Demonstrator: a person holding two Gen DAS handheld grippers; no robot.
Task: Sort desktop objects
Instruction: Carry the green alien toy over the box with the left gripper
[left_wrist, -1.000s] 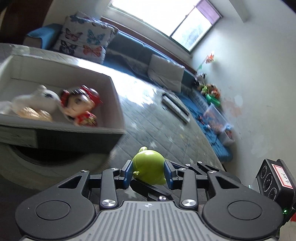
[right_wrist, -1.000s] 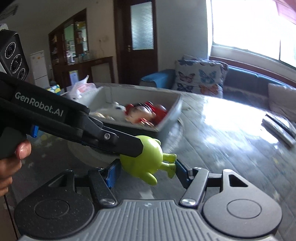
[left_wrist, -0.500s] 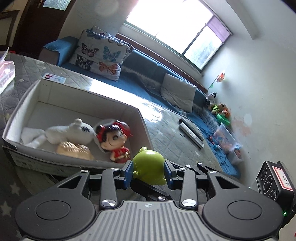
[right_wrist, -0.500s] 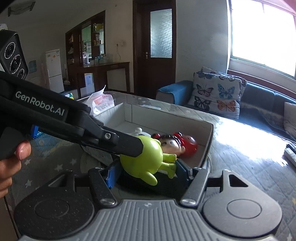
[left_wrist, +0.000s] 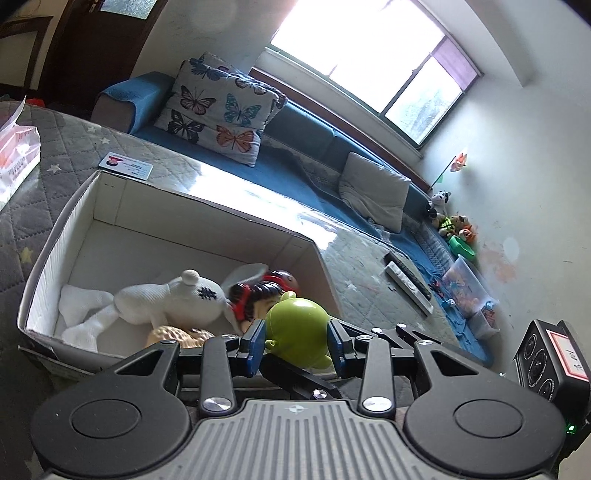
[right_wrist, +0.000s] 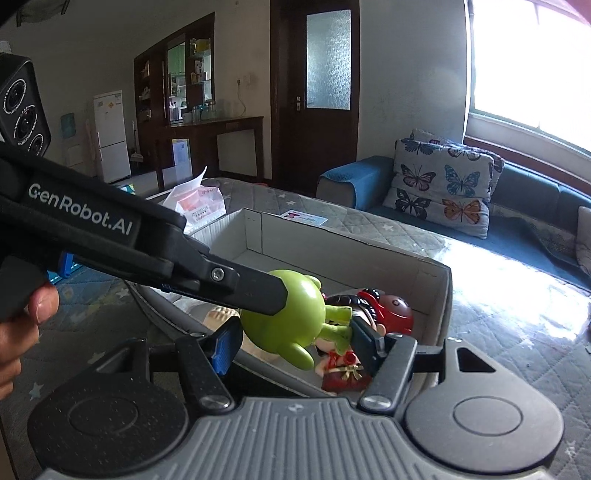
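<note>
My left gripper (left_wrist: 295, 341) is shut on a green toy figure (left_wrist: 297, 326) and holds it over the near end of a white cardboard box (left_wrist: 110, 206). In the right wrist view the same green toy (right_wrist: 291, 317) sits between the fingers of my right gripper (right_wrist: 293, 345), touching both pads, with the left gripper's arm (right_wrist: 147, 254) reaching in from the left. Inside the box lie a white plush toy (left_wrist: 173, 299), a doll with a red hat (left_wrist: 266, 291) and a tan object (left_wrist: 173, 336). The doll (right_wrist: 373, 314) also shows in the right wrist view.
The box stands on a grey quilted table (left_wrist: 55, 155). A tissue pack (left_wrist: 14, 155) lies at the left and a card (left_wrist: 125, 166) behind the box. Remote controls (left_wrist: 406, 284) lie at the far right. A blue sofa with a butterfly pillow (left_wrist: 221, 110) runs behind.
Both grippers have moved with the green toy from beside the box to over its near end. The box now lies lower and closer in both views.
</note>
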